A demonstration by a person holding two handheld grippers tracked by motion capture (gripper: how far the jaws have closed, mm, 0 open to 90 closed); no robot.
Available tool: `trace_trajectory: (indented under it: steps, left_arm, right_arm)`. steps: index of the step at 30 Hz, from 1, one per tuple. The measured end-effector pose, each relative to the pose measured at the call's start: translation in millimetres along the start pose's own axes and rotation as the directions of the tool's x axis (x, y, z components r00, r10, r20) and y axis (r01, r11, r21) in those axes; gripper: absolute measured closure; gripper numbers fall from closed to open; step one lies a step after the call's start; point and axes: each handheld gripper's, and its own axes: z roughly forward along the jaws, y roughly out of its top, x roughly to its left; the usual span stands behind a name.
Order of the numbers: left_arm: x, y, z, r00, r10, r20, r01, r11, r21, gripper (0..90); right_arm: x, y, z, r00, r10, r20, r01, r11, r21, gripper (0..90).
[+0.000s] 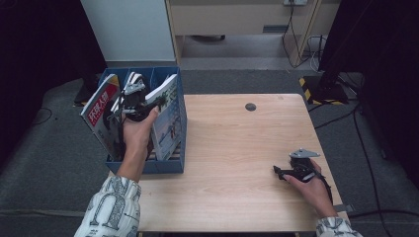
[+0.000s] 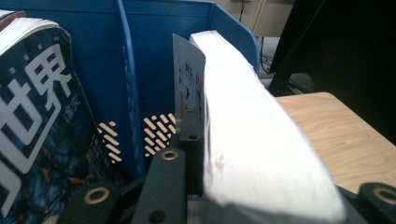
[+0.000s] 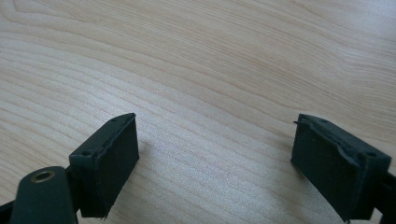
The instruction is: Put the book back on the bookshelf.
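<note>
Where the wooden table [image 1: 232, 163] fills the centre of the high view, a blue file box [image 1: 170, 165] with upright dividers stands on its left edge, in the left half of the frame. Its left compartment holds a tilted magazine with a red cover [image 1: 101, 106]. A thick book [image 1: 168, 116] leans in the right compartment, page edges facing up and toward the camera. In the left gripper view this book [image 2: 261, 154] occupies the centre and lower right, a dark-covered magazine [image 2: 37, 126] the left edge. The left gripper [image 1: 136, 101] sits inside the box at upper left of the high view, jaws clamped on the thick book. The right gripper [image 1: 289, 172] rests low over the bare table at lower right, well apart from the box, jaws spread wide with nothing between them.
</note>
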Motion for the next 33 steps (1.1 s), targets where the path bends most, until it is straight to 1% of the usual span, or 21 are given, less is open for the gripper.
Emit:
trace_trajectory:
  steps: [2, 5, 9, 15, 19, 26, 30, 33]
  left_arm:
    - [0.5, -0.2, -0.7, 1.0000, -0.002, 0.000, 0.002, 1.0000, 0.003, 72.8]
    - [1.5, -0.7, -4.7, 0.9999, -0.001, -0.015, 0.001, 0.9997, 0.023, 72.6]
    - [3.0, -2.4, -9.3, 0.9999, 0.000, -0.013, 0.001, 0.9992, 0.040, 72.7]
    - [-0.4, -6.5, -14.2, 0.9998, 0.008, -0.018, -0.007, 0.9989, 0.046, 72.5]
    - [-1.8, -10.9, -18.1, 0.9999, 0.012, -0.008, -0.012, 0.9990, 0.044, 72.4]
    - [-1.8, -16.0, -24.4, 1.0000, -0.001, 0.004, 0.001, 0.9982, 0.060, 72.0]
    - [2.5, -19.1, -27.4, 0.9999, -0.006, 0.012, 0.005, 0.9973, 0.073, 72.3]
    - [7.8, -22.3, -29.8, 0.9996, -0.024, 0.017, 0.023, 0.9970, 0.074, 72.4]
  right_arm:
    - [0.0, 0.0, 0.0, 1.0000, 0.000, 0.000, 0.000, 1.000, 0.000, 14.8]
    - [0.0, 0.0, 0.0, 1.0000, 0.001, -0.001, -0.001, 1.000, 0.000, 14.8]
    - [-0.1, -0.1, 0.0, 1.0000, 0.000, -0.001, 0.000, 1.000, 0.000, 14.8]
    - [-0.2, -0.1, -0.1, 1.0000, 0.000, -0.003, 0.000, 1.000, 0.001, 14.8]
    - [-0.3, -0.2, -0.1, 1.0000, -0.002, -0.004, 0.002, 1.000, 0.000, 14.7]
    - [-0.2, -0.2, -0.2, 1.0000, -0.003, -0.003, 0.003, 1.000, 0.002, 14.6]
    - [-0.2, -0.2, -0.1, 1.0000, -0.003, -0.004, 0.003, 1.000, 0.001, 14.4]
    - [-0.2, -0.3, 0.1, 1.0000, -0.005, -0.001, 0.005, 1.000, -0.001, 14.3]
